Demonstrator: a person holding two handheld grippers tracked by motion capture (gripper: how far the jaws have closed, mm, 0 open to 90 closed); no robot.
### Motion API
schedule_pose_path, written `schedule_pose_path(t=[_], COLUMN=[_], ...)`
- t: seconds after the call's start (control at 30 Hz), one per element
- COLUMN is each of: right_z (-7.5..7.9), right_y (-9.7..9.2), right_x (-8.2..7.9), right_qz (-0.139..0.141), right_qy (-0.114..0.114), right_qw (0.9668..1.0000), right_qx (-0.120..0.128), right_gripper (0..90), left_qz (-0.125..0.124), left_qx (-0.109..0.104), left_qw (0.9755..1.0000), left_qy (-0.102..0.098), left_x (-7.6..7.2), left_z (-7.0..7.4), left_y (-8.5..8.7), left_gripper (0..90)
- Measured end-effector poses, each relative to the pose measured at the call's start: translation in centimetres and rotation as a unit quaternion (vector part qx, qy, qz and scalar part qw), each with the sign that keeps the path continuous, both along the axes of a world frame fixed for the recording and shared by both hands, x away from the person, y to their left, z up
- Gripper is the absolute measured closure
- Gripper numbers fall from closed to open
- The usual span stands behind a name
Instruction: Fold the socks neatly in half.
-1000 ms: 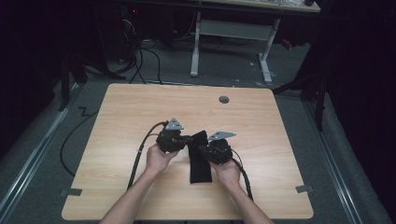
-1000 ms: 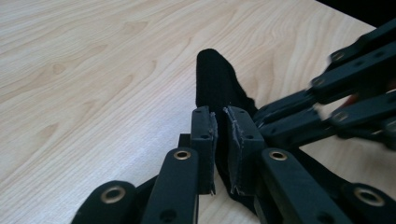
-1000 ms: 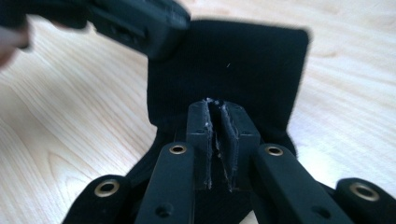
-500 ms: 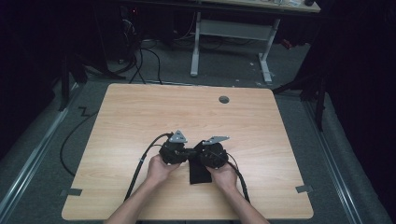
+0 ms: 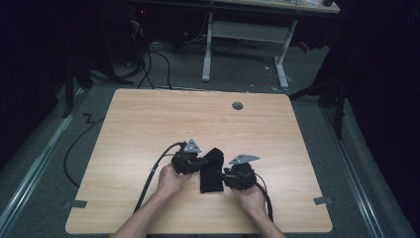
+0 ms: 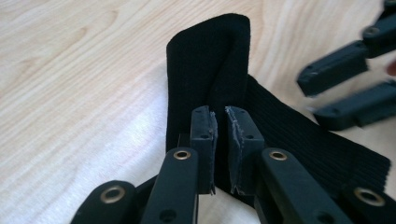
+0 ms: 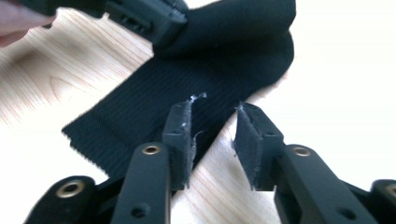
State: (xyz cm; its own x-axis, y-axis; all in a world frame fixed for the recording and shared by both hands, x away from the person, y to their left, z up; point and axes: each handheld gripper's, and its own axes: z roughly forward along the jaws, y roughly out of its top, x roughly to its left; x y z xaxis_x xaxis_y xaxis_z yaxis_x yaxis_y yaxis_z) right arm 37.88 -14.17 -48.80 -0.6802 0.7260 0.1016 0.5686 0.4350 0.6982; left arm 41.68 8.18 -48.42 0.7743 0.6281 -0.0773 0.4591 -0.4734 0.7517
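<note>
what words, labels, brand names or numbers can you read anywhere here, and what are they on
None: no readable text in any view.
The black sock is plain ribbed fabric with no logo or tag showing.
The left gripper and right gripper bear only screws and worn pads, no markings.
The wooden table has bare grain and one round hole.
The background gear is too dark and small to read.

Table (image 5: 148, 129): pale wood-grain top, smooth, with a soft sheen. Sock (image 6: 205, 60): black knitted cloth, matt, ribbed towards its cuff. Gripper jaws are shown in matt black plastic with brass-coloured rivets, and frayed grey pads (image 7: 184, 135) are seen on their inner faces.
</note>
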Motion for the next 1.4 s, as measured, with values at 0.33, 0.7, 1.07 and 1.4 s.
schedule_pose_path(t=[0.33,0.7,1.07,1.4], right_z=[-1.3,-1.5,-1.6,-1.6], right_y=[1.6,2.1,2.1,2.2], right_x=[0.8,0.9,1.0,1.0], right_qz=[-0.024,-0.034,-0.036,-0.037], right_qy=[-0.015,-0.032,-0.034,-0.036], right_qw=[0.9996,0.9988,0.9987,0.9986], right_qx=[-0.008,-0.017,-0.014,-0.014], right_gripper=[59.1,59.0,59.6,59.8], left_qz=[0.034,0.018,-0.011,-0.014], left_qx=[-0.013,-0.031,-0.034,-0.031], left_qw=[0.9992,0.9991,0.9989,0.9991], left_qy=[-0.015,-0.025,-0.031,-0.025], left_x=[1.4,0.5,-1.5,-2.6], left_z=[-0.1,1.4,2.5,2.0], left_y=[0.6,1.1,1.1,1.2], left_gripper=[81.8,82.0,81.9,81.8])
